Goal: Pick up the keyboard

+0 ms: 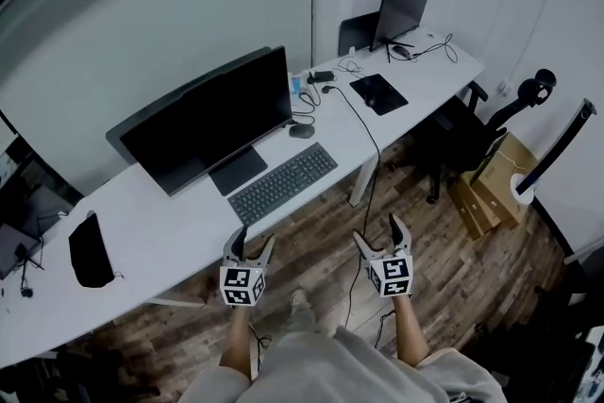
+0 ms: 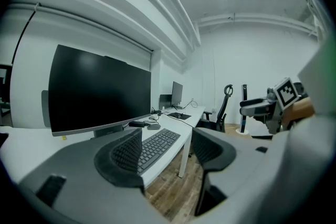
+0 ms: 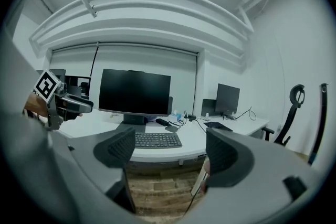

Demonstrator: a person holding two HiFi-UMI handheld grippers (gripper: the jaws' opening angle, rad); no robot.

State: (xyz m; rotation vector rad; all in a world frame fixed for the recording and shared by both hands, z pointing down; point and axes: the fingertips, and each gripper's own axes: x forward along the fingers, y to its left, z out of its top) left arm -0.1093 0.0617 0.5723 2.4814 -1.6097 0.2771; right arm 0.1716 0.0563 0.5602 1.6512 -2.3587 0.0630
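Between each pair of jaws nothing is held: left gripper (image 1: pixel 255 239) and right gripper (image 1: pixel 377 231) are spread wide over the wood floor (image 1: pixel 453 283), short of the tabletop (image 1: pixel 170 226). The keyboard (image 1: pixel 283 182) lies near its front edge, before the monitor (image 1: pixel 212 123).

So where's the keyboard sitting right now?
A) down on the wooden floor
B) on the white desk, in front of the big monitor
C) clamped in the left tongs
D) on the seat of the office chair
B: the keyboard lies flat on the white desk, just in front of the big monitor.
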